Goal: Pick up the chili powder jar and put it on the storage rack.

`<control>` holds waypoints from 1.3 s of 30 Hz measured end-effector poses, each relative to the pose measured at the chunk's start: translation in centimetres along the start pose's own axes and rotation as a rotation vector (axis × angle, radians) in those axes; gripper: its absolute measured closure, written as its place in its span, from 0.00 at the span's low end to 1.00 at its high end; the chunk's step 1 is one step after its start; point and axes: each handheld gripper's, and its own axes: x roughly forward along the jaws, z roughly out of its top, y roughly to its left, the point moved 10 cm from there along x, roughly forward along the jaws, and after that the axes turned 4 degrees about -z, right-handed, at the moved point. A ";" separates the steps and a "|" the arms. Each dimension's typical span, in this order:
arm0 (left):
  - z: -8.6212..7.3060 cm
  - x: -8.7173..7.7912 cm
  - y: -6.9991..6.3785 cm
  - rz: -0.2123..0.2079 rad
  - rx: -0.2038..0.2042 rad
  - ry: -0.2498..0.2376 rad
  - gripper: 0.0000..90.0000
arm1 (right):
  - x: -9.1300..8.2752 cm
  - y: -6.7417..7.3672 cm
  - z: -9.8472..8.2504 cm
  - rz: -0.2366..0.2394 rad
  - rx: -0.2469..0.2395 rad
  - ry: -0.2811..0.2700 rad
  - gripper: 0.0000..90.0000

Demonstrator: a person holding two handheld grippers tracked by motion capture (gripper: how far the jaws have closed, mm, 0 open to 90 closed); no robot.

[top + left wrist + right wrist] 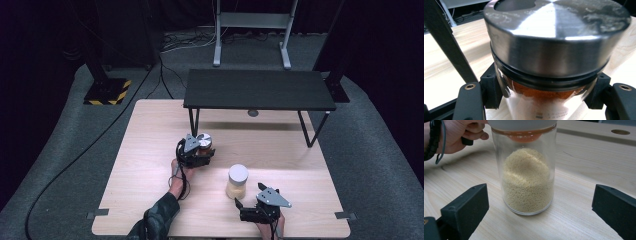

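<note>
nearby, grain jar (527, 175); orange-filled jar (544, 92)

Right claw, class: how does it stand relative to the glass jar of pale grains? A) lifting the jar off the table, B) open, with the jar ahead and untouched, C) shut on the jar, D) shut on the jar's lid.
B: in the right gripper view the right claw has its jaws spread wide, and the jar of pale grains stands on the table beyond them, untouched.
</note>
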 end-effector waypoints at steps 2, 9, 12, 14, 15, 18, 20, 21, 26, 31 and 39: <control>0.1 -0.3 0.1 0.000 0.002 -0.002 0.35 | 0.0 0.0 0.0 0.001 0.001 0.000 0.00; 0.4 -1.0 0.4 -0.002 0.012 -0.008 0.35 | 0.0 0.0 0.0 -0.001 -0.001 -0.001 0.00; 0.6 -1.4 0.5 -0.006 0.013 -0.016 0.35 | 0.0 0.0 0.0 0.000 -0.001 0.001 0.00; 0.8 -1.5 0.5 -0.006 0.013 -0.021 0.35 | 0.0 0.0 0.0 0.000 -0.002 0.002 0.00; 0.9 -1.6 0.6 -0.008 0.013 -0.022 0.35 | 0.0 0.0 0.0 0.000 -0.001 0.002 0.00; 1.3 -1.9 0.6 -0.006 0.021 -0.021 0.35 | 0.0 0.0 0.0 -0.001 -0.001 0.001 0.00; 1.4 -2.1 0.6 -0.007 0.025 -0.024 0.35 | 0.0 0.1 0.0 -0.002 -0.002 0.003 0.00; 1.6 -2.2 0.7 -0.009 0.027 -0.024 0.35 | 0.0 0.1 0.0 -0.002 -0.002 0.004 0.00; 2.1 -2.6 0.9 -0.013 0.032 -0.031 0.35 | 0.0 0.1 0.0 -0.002 -0.003 0.001 0.00; 2.8 -3.0 1.1 -0.039 0.031 -0.027 0.35 | 0.0 0.1 0.0 -0.007 -0.003 0.001 0.00; 4.3 -3.7 1.1 -0.076 0.035 -0.039 0.35 | 0.0 0.1 0.0 -0.010 -0.001 -0.001 0.00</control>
